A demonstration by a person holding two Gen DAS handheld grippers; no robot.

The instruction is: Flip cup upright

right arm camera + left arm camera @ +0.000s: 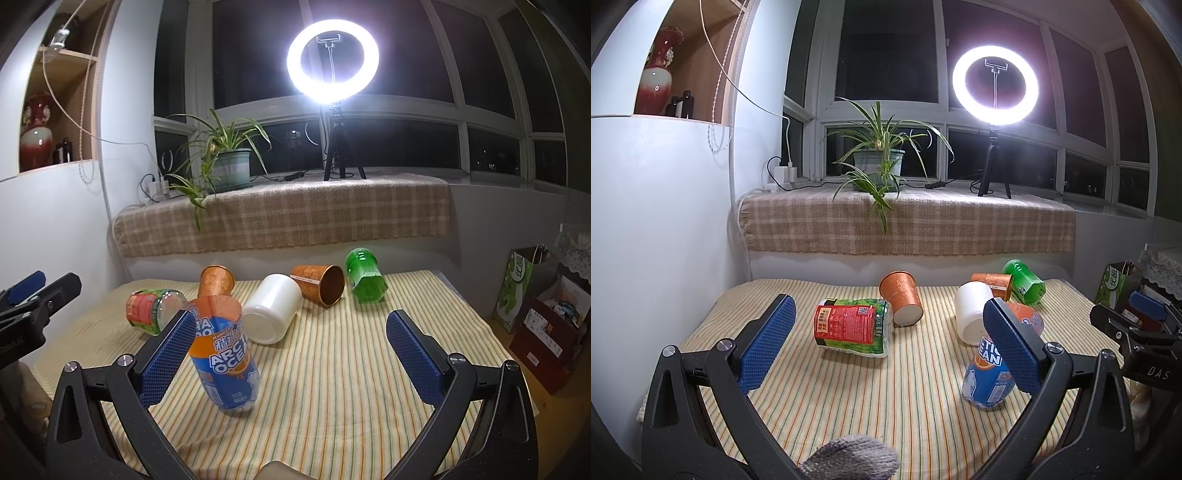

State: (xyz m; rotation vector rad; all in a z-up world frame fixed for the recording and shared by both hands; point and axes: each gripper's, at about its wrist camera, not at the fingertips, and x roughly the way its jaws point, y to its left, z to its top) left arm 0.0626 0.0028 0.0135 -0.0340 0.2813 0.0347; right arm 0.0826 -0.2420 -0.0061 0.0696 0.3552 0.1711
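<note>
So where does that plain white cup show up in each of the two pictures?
Left wrist view: the white cup lies on its side right of centre, just beyond the left gripper's right-hand pad.
Right wrist view: white cup sits centre-left, lying beside the blue-orange cup.
Shared landmark: the ring light on the windowsill behind.

My left gripper [888,341]: black matte frame arms, speckled finish, curved struts with triangular cut-outs. Silver round screws at the finger joints. Fingers [767,341] carry blue pads with a fine dimpled grid. Grey knitted glove [851,458] on my hand at the bottom edge. My right gripper [291,356]: same black frame, silver screws, blue textured pads [415,360].
</note>
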